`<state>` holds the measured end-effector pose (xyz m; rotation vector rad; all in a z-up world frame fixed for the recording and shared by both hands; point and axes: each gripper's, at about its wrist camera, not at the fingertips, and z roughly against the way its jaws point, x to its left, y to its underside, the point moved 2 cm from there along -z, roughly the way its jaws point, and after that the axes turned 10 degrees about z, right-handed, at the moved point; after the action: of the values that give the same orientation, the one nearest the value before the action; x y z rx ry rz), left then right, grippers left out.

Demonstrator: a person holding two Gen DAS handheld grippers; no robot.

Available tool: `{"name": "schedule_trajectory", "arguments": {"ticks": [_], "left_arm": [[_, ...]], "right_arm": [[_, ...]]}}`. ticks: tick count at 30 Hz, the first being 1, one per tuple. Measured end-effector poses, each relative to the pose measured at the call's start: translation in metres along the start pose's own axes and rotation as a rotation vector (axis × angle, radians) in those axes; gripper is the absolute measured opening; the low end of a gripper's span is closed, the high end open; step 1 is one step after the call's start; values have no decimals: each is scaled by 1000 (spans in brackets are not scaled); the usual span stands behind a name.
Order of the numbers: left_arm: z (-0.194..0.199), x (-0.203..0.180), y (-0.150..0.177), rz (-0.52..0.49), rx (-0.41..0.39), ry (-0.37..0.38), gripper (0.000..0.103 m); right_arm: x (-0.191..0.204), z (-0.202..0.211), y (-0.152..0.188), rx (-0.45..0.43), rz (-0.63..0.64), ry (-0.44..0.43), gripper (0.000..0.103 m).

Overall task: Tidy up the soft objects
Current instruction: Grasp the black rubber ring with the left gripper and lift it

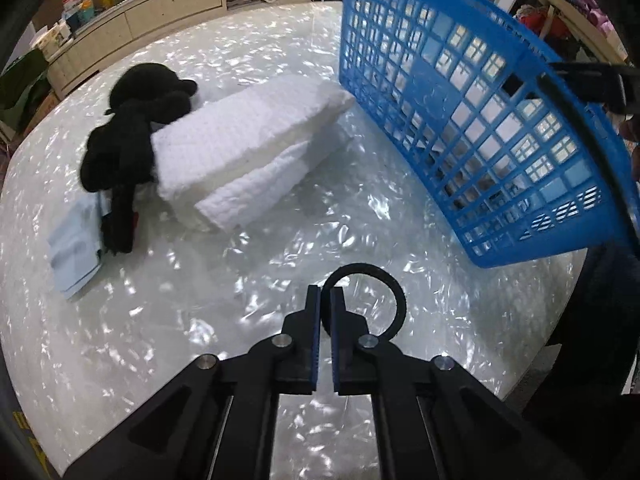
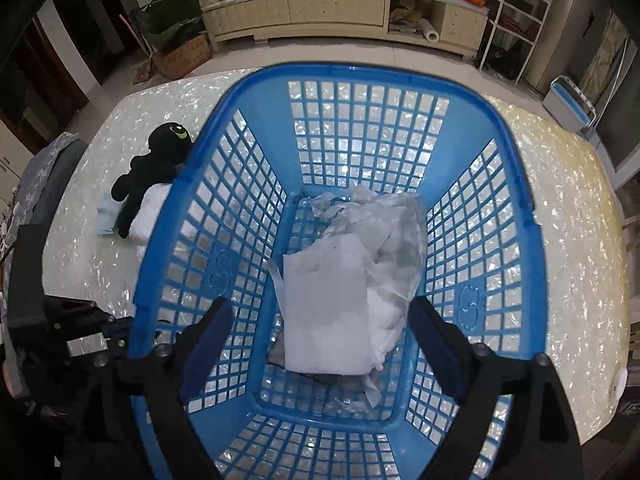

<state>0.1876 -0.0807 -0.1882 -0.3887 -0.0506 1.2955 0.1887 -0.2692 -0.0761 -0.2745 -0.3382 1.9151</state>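
Observation:
A blue plastic basket (image 2: 516, 184) stands on the pearly white table (image 2: 572, 216); it also shows at the right of the left wrist view (image 1: 460, 92). Inside lies a white item in clear plastic wrap (image 2: 352, 280). My right gripper (image 2: 320, 320) is open above the basket, its fingers on either side of the wrapped item, apart from it. My left gripper (image 1: 325, 300) is shut on a black ring (image 1: 394, 292) low over the table. Left of the basket lie folded white towels (image 1: 240, 144), a black plush toy (image 1: 128, 128) and a light blue cloth (image 1: 74, 248).
A long cream cabinet (image 2: 340, 8) with clutter on top stands behind the table. A cardboard box (image 2: 184, 56) sits on the floor at its left. A white wire rack (image 2: 516, 20) stands at the right.

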Motion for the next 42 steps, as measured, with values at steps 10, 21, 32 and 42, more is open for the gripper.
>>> {"name": "schedule_trajectory", "arguments": {"ticks": [10,21,32,42], "left_arm": [[50,8,7,22,-82,-12,3],[132,-14,9,5,-221,18,3],[174,-53,-14,-52,-306,62,3],[159,-98,-48,-154,-290,79,3]], "right_arm": [[3,38,22,-66,-33,37,102],[10,71,62,-163,-57,153,103],[18,78,75,-204,-66,146,103],[-7,78,80,-229,-115,141,103]]}}
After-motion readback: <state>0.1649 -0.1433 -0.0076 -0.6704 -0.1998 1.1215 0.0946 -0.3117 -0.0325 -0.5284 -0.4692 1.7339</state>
